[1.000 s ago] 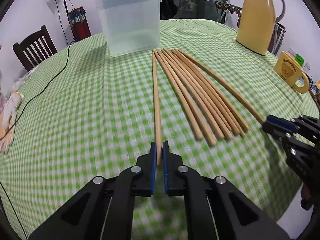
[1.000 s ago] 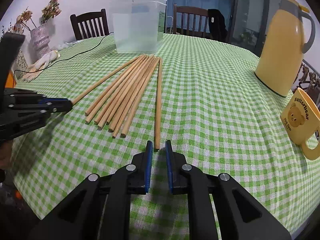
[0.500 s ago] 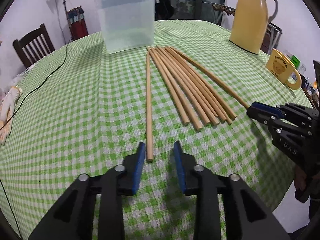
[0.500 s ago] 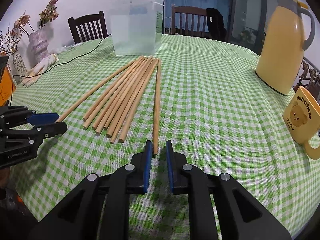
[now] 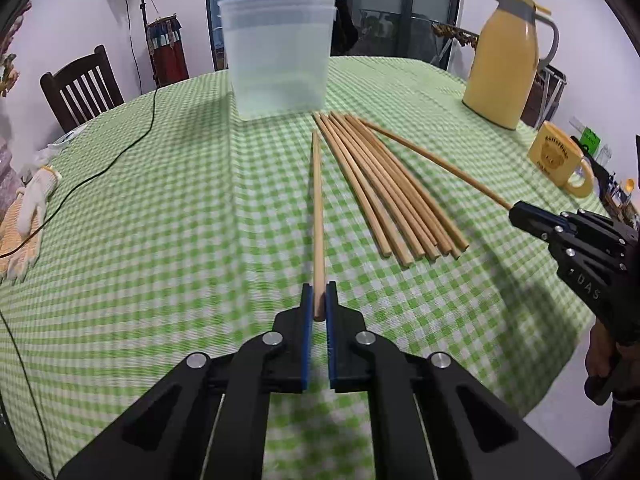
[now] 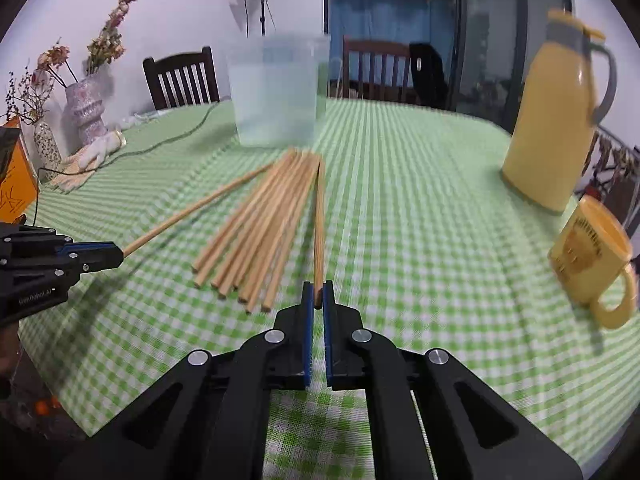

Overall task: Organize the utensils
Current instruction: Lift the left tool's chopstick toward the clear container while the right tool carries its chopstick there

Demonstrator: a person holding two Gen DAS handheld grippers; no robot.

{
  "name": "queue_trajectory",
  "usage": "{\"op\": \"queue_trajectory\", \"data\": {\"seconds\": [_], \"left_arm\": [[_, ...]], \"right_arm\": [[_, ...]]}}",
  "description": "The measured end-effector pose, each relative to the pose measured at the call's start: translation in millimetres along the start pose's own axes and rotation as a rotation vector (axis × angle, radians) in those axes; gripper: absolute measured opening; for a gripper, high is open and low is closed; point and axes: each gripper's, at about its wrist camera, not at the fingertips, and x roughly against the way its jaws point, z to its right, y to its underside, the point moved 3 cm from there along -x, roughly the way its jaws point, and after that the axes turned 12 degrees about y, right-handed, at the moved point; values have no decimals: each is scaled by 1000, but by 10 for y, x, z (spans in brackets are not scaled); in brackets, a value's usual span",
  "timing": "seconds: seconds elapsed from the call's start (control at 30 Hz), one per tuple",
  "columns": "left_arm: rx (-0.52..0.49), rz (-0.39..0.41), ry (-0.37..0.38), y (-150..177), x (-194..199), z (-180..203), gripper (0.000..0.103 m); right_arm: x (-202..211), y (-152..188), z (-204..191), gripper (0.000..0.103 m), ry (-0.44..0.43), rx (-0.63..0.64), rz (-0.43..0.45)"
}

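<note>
Left claw (image 5: 319,300) pinched near end of one chopstick (image 5: 317,208), lower centre of frame. Right claw (image 6: 319,296) pressed onto another chopstick (image 6: 319,220), far tip apparently beside bundle (image 6: 256,232). Bundle lay mid-frame on checked desk (image 6: 420,220). Clear container (image 5: 278,56) stood upper centre; yellow jug (image 5: 504,64) upper right, mug (image 5: 558,158) below it.

Your left gripper (image 5: 319,298) has matte black angular arms, blue pads lining the inner faces of its fingers (image 5: 306,336), and round silver screws at the linkage joints. Your right gripper (image 6: 317,294) repeats this build: black arms, blue pads, silver screws. Seen side-on, each black body carries small screws and white lettering, only partly legible. Bare skin of your right hand (image 5: 600,350) shows beneath.
</note>
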Motion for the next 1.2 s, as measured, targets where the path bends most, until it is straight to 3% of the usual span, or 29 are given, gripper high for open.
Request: {"op": "queue_trajectory", "data": {"seconds": [0.3,0.53,0.63,0.8,1.2], "left_arm": [[-69,116,30,-274,740,-112,3],[-81,150,71,-548,1147,-178,3],[-62,155,117,-706,1307,-234,3],[-94,155,122,-1042,1479,-275,3],[-133,121,144,-1549,1301,-278,3]], "right_arm": [[442,-300,91,4,10,9,132],[717,-559,153,4,20,24,194],[777,-689,140,4,15,55,197],[898,-992,143,4,-13,95,203],[674,-1401,253,4,-92,86,112]]}}
